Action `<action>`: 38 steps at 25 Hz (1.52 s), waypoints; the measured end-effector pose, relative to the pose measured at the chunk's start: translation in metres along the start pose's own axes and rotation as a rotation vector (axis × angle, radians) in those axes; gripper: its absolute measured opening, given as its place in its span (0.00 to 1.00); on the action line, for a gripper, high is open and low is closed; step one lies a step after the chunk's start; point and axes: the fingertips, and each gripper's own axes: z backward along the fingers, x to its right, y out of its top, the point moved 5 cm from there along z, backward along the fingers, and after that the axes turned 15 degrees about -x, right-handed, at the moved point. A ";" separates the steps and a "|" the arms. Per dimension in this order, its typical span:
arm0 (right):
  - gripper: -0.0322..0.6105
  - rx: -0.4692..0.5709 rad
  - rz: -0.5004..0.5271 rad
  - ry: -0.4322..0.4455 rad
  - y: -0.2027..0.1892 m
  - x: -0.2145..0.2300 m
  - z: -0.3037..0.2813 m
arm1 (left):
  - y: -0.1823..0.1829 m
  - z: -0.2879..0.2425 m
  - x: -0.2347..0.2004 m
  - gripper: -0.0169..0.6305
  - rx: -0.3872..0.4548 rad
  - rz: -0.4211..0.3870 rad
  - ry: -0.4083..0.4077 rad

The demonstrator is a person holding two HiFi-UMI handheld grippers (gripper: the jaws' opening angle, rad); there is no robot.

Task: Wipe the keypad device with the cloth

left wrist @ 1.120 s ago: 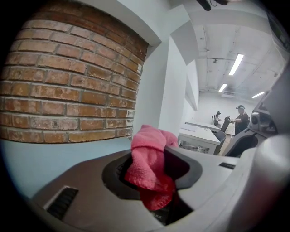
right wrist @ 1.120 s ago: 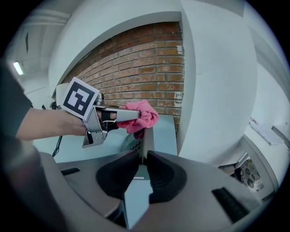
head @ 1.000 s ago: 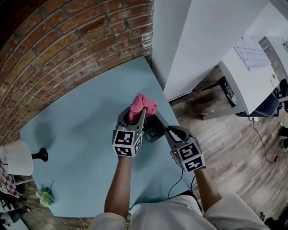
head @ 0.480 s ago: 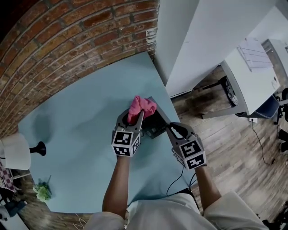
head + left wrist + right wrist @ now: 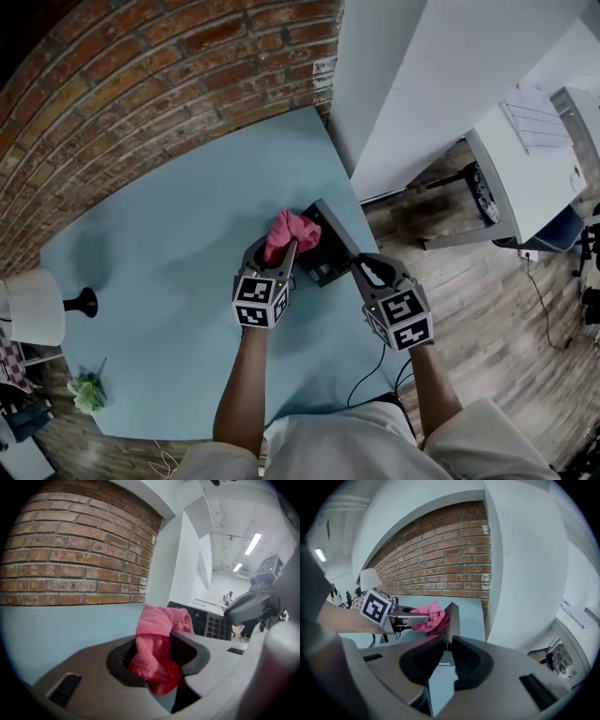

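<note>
A pink cloth [image 5: 292, 232] is clamped in my left gripper [image 5: 278, 253] and rests against the left side of the dark keypad device [image 5: 330, 246] on the light blue table [image 5: 169, 272]. In the left gripper view the cloth [image 5: 158, 645] bunches between the jaws, with the keypad's buttons [image 5: 214, 626] just beyond it. My right gripper [image 5: 364, 273] is shut on the device's near edge. In the right gripper view the device [image 5: 451, 617] stands tilted up on edge between the jaws, and the cloth [image 5: 432, 616] touches its left face.
A brick wall [image 5: 159, 84] backs the table and a white pillar [image 5: 412, 84] stands to the right. A lamp [image 5: 37, 317] and a small plant [image 5: 86, 394] sit at the table's left end. A cable [image 5: 368, 380] hangs off the near edge over the wood floor [image 5: 487, 309].
The left gripper has drawn the cloth a little nearer along the device, so the device's far end now shows past the cloth. The right gripper keeps its hold.
</note>
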 end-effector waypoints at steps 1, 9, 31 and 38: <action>0.18 -0.002 0.000 0.000 0.000 0.000 0.000 | -0.002 0.000 -0.001 0.28 -0.008 0.002 0.001; 0.18 -0.012 0.011 -0.006 0.000 -0.001 0.000 | -0.016 0.005 0.000 0.28 -0.131 -0.106 0.104; 0.18 0.021 -0.036 0.011 0.000 0.000 0.000 | 0.058 0.018 0.063 0.27 0.112 -0.051 -0.098; 0.18 0.035 -0.042 0.023 -0.001 0.003 0.001 | 0.047 0.004 0.066 0.27 0.057 -0.087 -0.024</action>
